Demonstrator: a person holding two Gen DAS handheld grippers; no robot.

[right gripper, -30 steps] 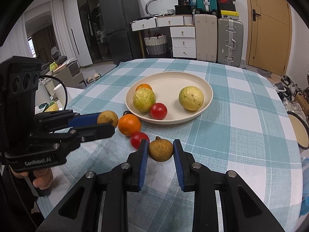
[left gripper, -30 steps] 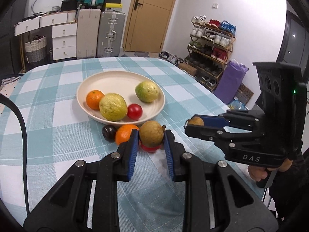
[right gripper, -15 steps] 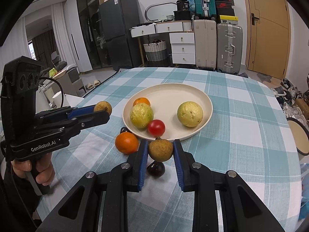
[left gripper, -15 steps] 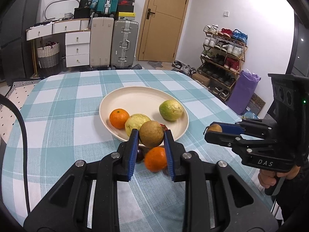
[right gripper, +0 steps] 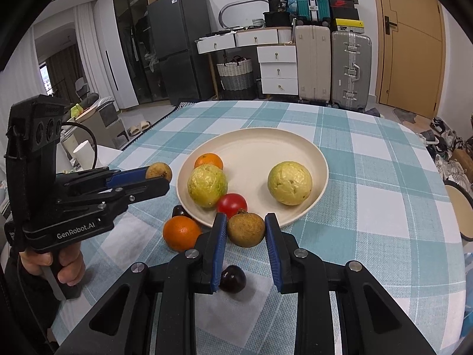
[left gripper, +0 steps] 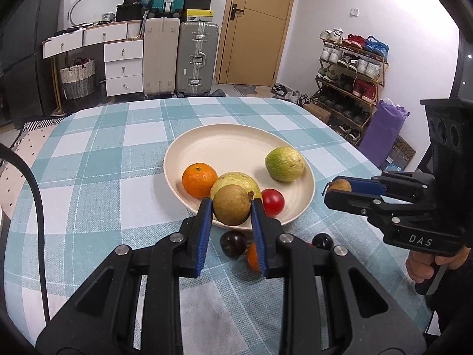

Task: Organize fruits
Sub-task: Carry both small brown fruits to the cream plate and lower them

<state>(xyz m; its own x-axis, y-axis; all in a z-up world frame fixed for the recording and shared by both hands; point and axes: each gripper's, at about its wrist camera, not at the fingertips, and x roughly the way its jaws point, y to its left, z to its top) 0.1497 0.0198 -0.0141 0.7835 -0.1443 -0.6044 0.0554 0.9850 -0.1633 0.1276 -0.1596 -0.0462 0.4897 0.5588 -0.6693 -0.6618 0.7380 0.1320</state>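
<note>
Presently, both claws are occupied. The left claw is clenched on a round brown fruit, blue pads pressed to either side, and holds it off the cloth at the near rim of the cream plate. The right claw is likewise clenched on a second brown fruit, held clear of the cloth at the plate's near edge; seen from the left wrist, this same claw sits to the right of the plate with its fruit at the tips.

On the plate lie four items: a tangerine, a yellow-green guava just beside it, a red tomato touching that guava's near side, and a second guava set apart on the plate's right half.

Off the plate, on the checked cloth of the worktop, rest an orange near the plate's rim, a dark plum tucked between orange and plate, and another dark plum partly hidden beneath the right claw's fingers. A person's hand grips the left tool's handle.
</note>
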